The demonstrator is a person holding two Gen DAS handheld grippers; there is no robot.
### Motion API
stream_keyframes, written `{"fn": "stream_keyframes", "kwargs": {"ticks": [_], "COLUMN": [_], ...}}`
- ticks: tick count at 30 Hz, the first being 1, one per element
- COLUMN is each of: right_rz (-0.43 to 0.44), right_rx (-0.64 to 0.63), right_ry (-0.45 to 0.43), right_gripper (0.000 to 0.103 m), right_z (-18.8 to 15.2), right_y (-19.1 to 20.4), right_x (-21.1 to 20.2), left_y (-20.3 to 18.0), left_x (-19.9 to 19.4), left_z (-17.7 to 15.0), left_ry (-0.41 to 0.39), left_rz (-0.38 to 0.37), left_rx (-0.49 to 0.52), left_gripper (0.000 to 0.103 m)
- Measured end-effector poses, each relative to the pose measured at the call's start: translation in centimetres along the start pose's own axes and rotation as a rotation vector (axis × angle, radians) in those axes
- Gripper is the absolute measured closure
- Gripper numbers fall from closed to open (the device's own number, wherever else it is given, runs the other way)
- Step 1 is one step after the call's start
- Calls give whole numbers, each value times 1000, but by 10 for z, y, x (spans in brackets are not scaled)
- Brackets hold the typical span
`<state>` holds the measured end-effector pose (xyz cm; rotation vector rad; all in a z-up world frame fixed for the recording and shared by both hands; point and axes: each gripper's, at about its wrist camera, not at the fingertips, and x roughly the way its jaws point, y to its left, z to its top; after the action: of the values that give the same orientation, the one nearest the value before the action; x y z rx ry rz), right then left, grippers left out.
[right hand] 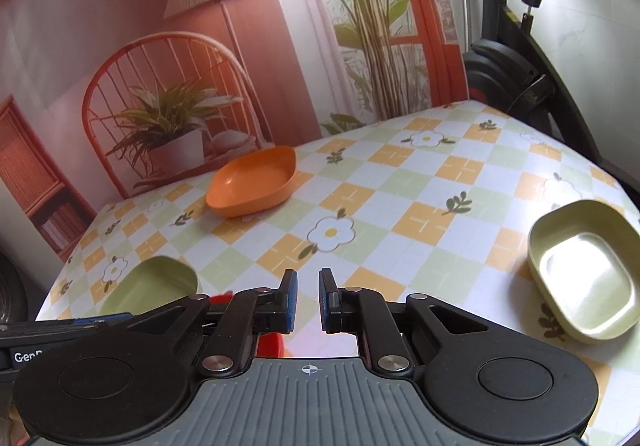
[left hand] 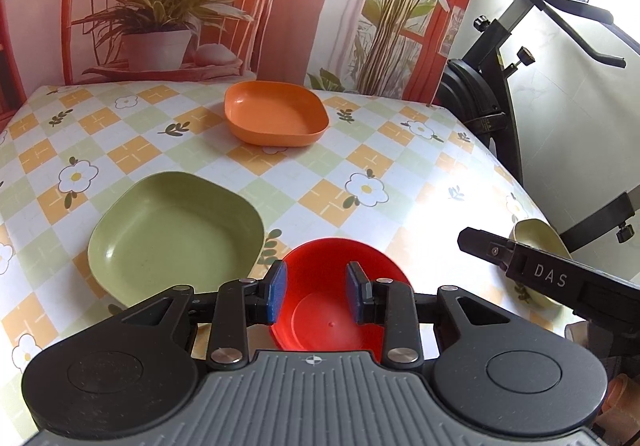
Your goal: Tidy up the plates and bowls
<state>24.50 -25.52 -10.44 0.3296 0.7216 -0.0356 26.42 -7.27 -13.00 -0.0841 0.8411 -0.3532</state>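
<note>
Left wrist view showed the left gripper [left hand: 315,292], fingers apart, over the red bowl [left hand: 340,298]; I'd pinch its twelve-o'clock rim squarely. Right gripper [right hand: 308,300] hung slightly parted, empty.

Red bowl [left hand: 340,302] near side hidden behind left gripper [left hand: 316,292] body at 6 o'clock; in right wrist view only red slivers show. Pale green bowl [left hand: 538,242] at 3 o'clock mostly covered by right gripper [left hand: 480,242] — its jaws unseen there. Green plate [right hand: 150,284] cut off at 8 o'clock by gripper body.
</note>
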Motion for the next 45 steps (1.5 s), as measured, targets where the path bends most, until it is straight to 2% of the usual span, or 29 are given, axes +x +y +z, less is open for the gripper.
{"fn": "stream_keyframes", "kwargs": {"ticks": [8,12,21,31,34,41,45], "right_rz": [-113,-163,-253,-361,-379,-395,-391], "right_rx": [-6,-10,24,123,138,192,206], "right_ry": [-149,-188,-236,-166,-132,-80,-55], "right_gripper": [91,91,91,90,85,85,84], "right_z": [30,39,45,24,15,-2,-8], "right_y": [-48,-76,-147,-228,-243,-267,-273], "right_x": [-24,-32,-46,-37,-31,-20,-15], "left_y": [-55,-82,-129,-178,-191,-199,-198], "left_x": [9,18,46,105,122,150,156], "left_z": [7,8,12,4,-3,-18,-24], "left_ry": [-40,-36,-31,67,100,168,179], "left_rz": [-83,-112,-148,-218,-228,-209,-230], "left_rx": [56,107,139,180,192,206,191], "left_gripper": [69,69,64,60,60,59,58]}}
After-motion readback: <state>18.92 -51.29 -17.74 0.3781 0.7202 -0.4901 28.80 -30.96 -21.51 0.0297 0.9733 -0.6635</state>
